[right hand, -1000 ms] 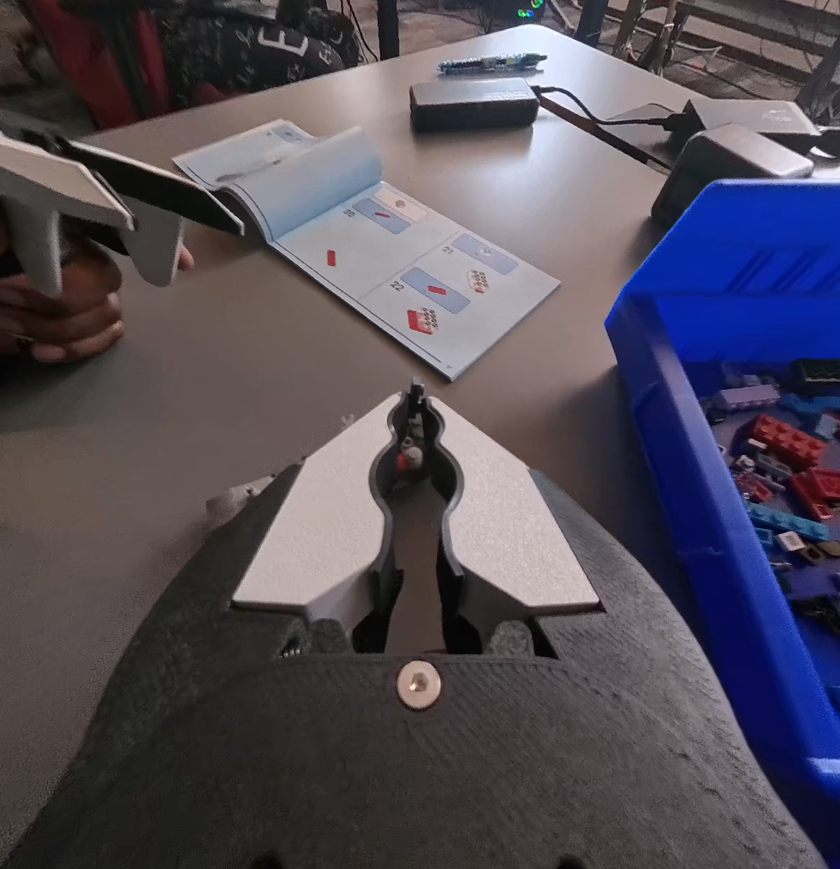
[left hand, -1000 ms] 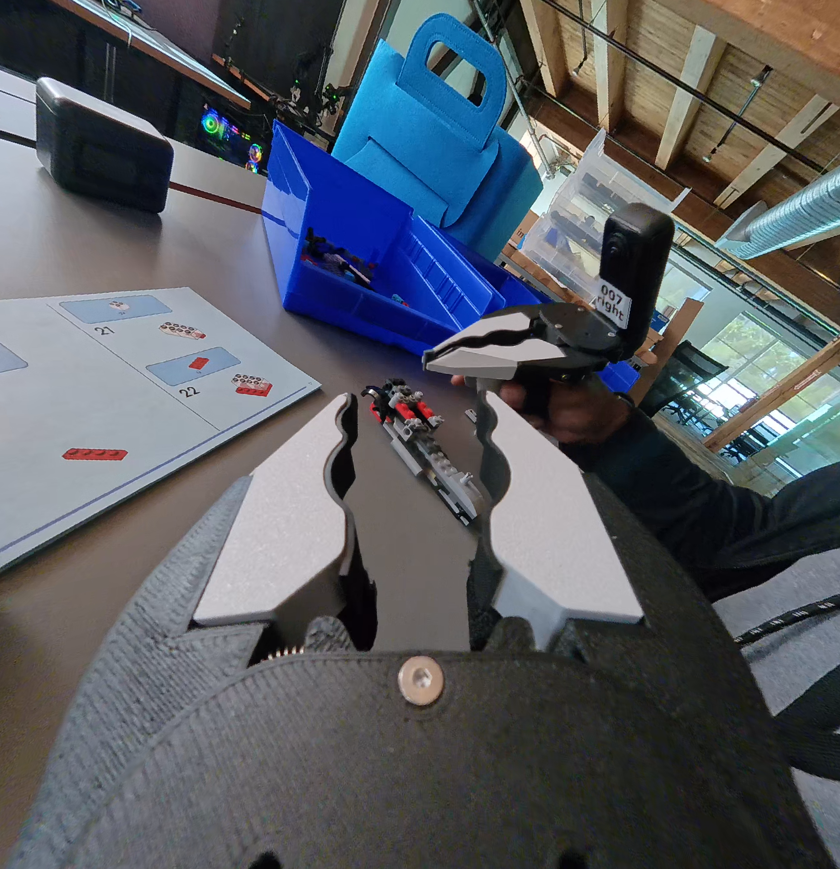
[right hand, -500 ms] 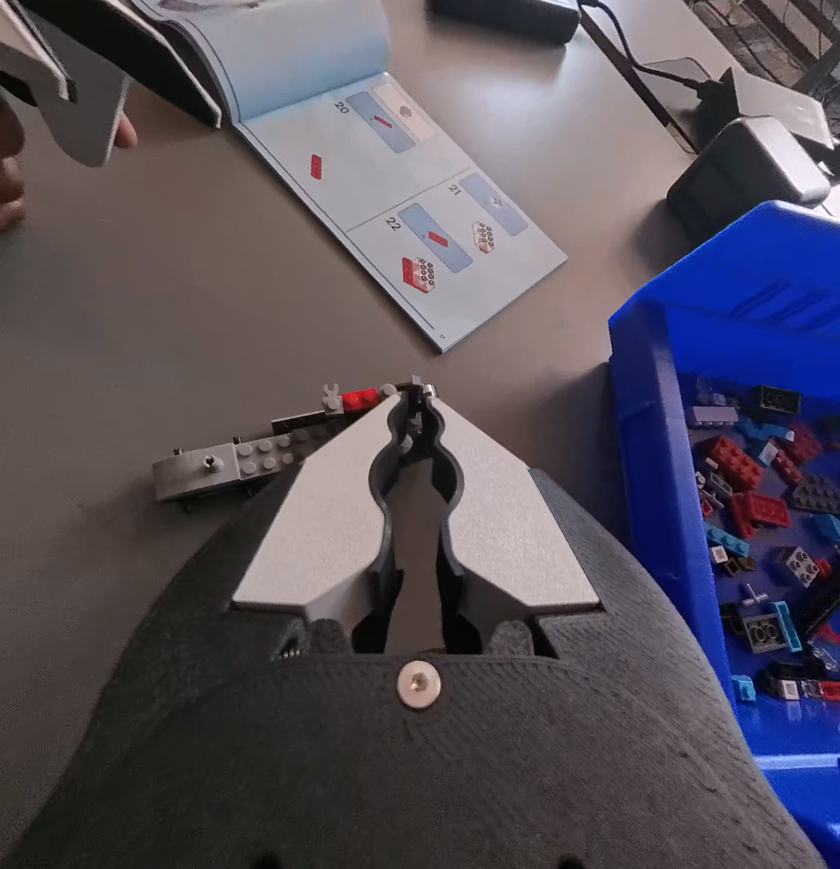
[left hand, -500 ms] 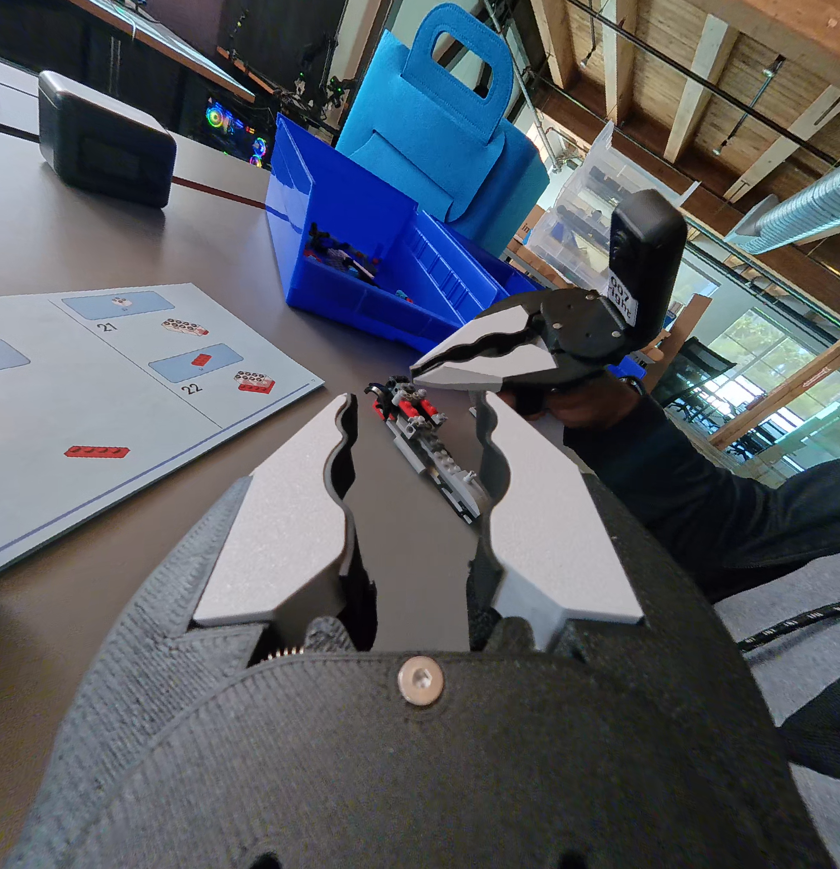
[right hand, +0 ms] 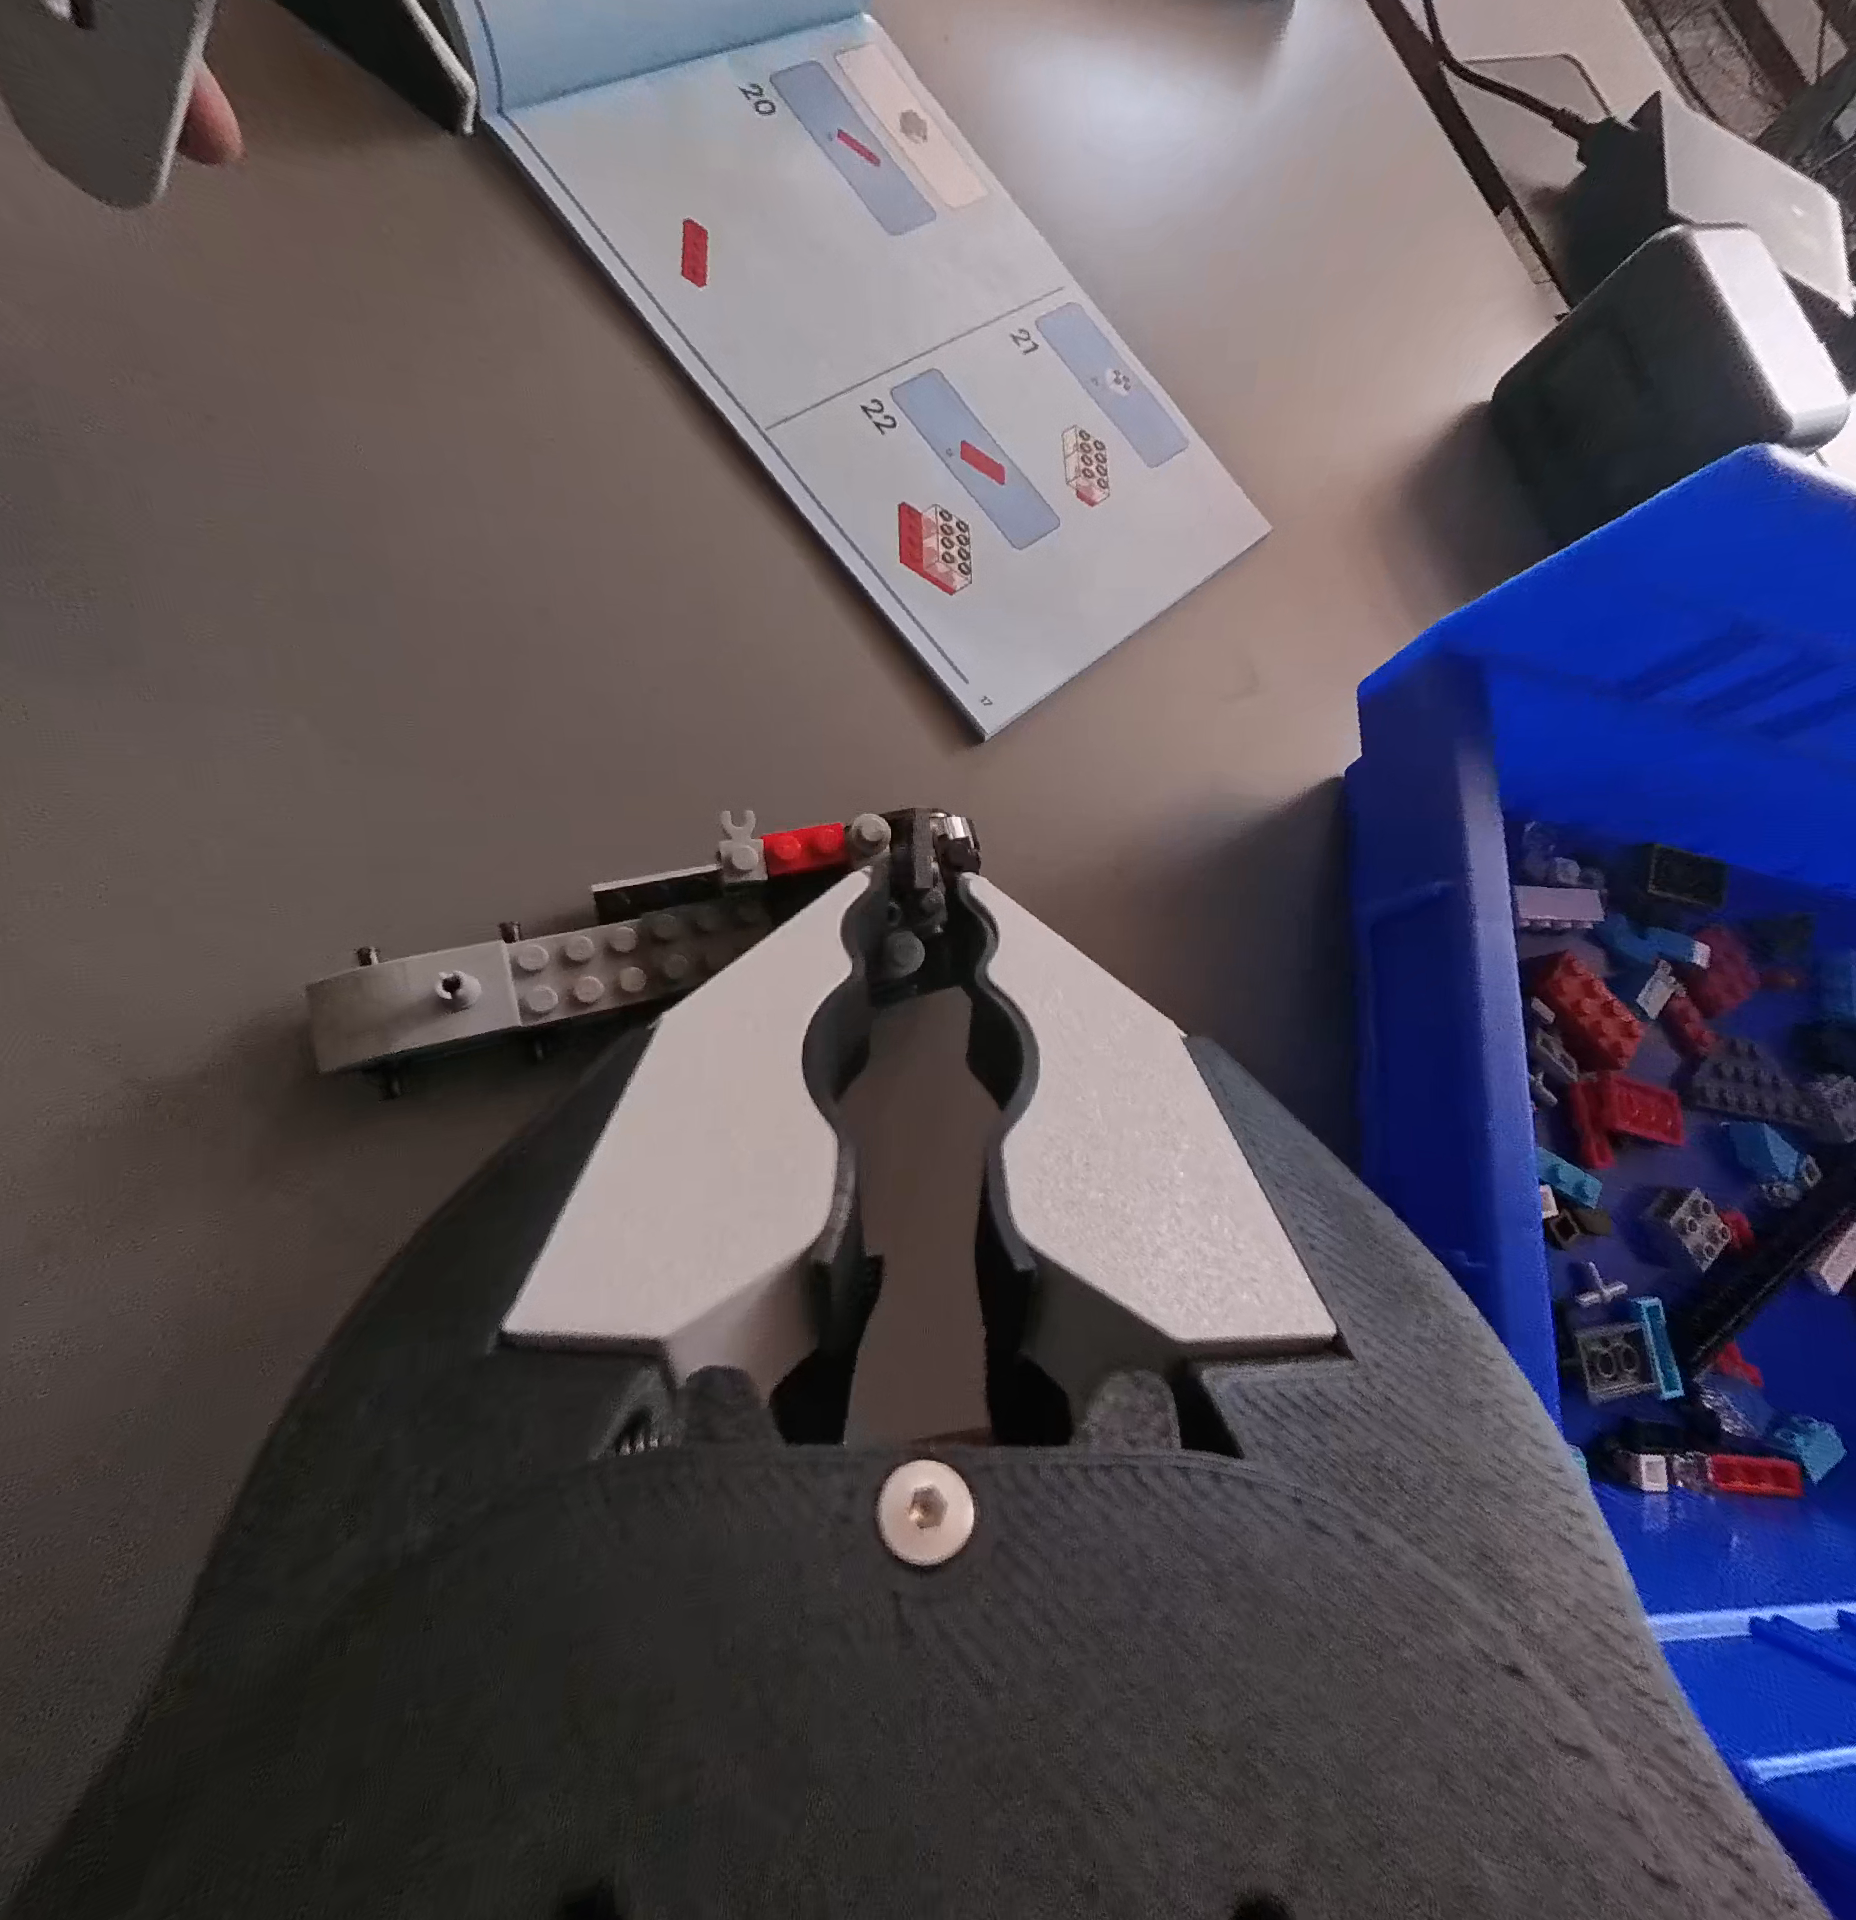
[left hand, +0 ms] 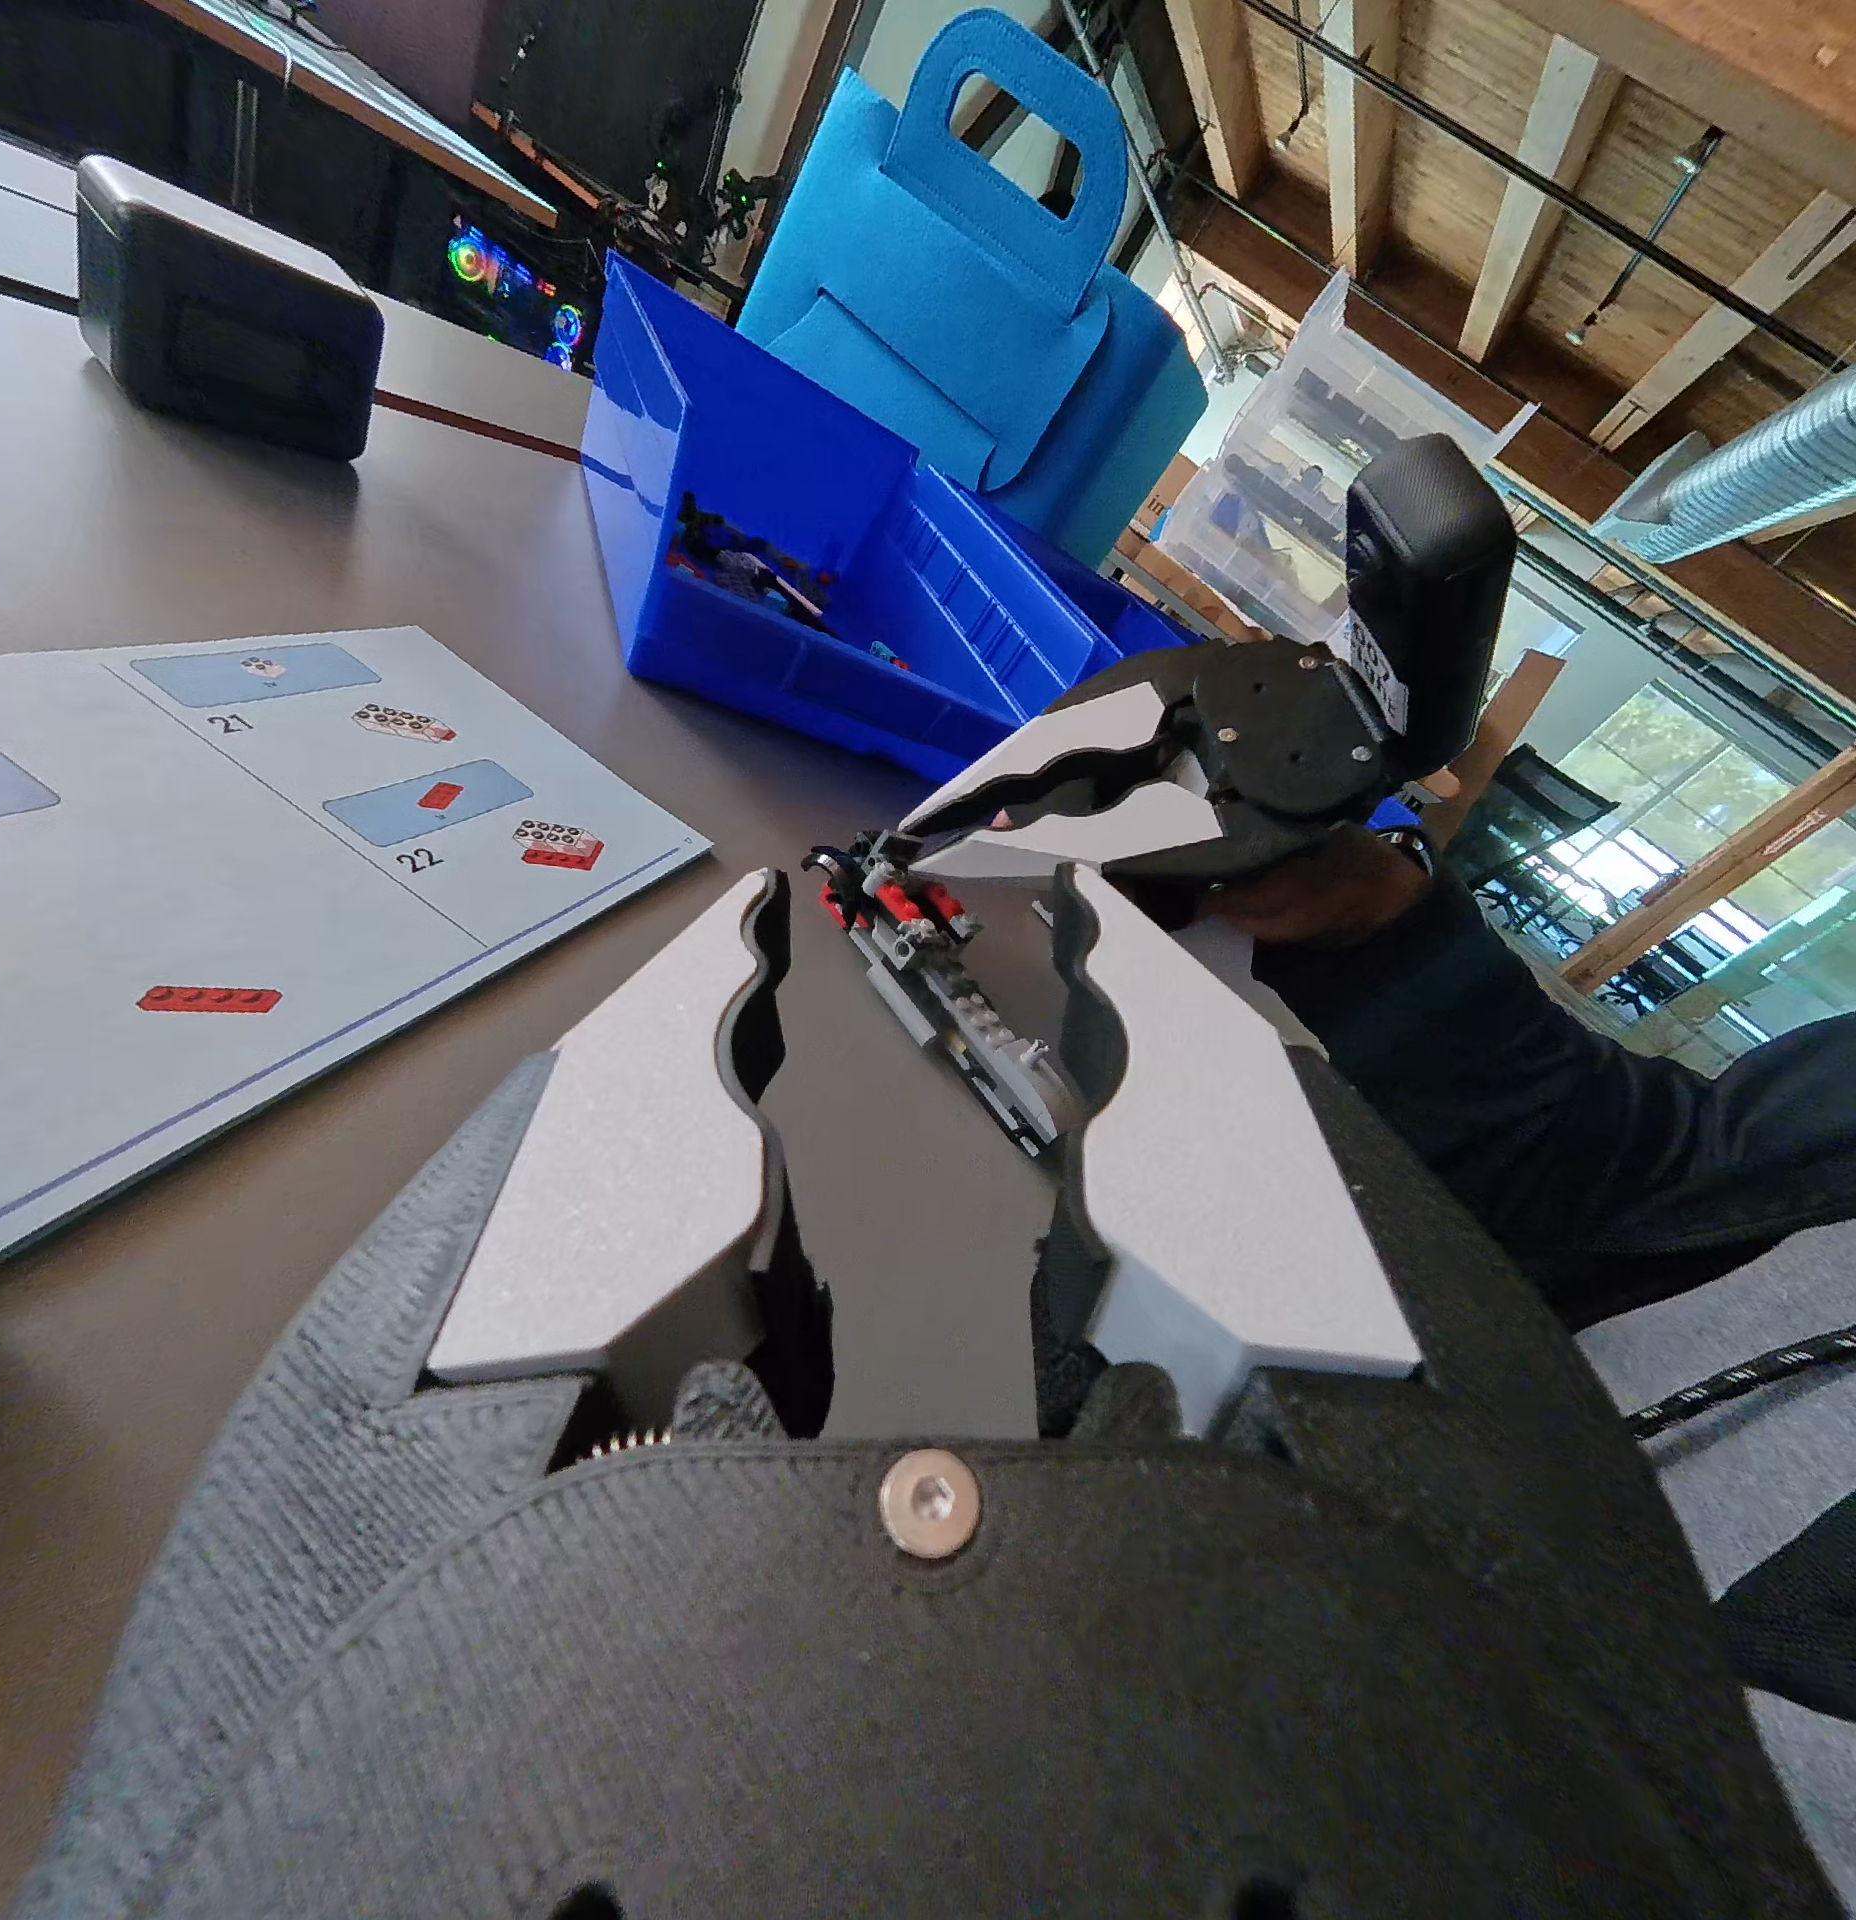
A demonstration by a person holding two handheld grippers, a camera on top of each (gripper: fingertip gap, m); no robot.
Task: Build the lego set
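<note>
A long grey, black and red lego model (left hand: 939,982) lies on the grey table, also in the right wrist view (right hand: 550,971). My right gripper (right hand: 916,883) is shut on a small dark grey piece (right hand: 908,920) and holds it at the model's red end, touching or just above it. It also shows in the left wrist view (left hand: 908,836). My left gripper (left hand: 919,883) is open and empty, low over the table, with the model's grey end between its fingers. Its fingers (right hand: 93,114) show at the top left of the right wrist view.
An open instruction booklet (left hand: 280,883) (right hand: 903,364) lies left of the model. A blue bin (left hand: 758,488) (right hand: 1423,935) of loose bricks stands right beside the right gripper. Behind it are a blue felt bag (left hand: 955,260) and a black box (left hand: 228,312). Some 12 cm of space lies between my two pairs of fingers.
My right gripper has tipped down and carried its small piece onto the red end of the model. My left gripper has stayed open around the grey end.
</note>
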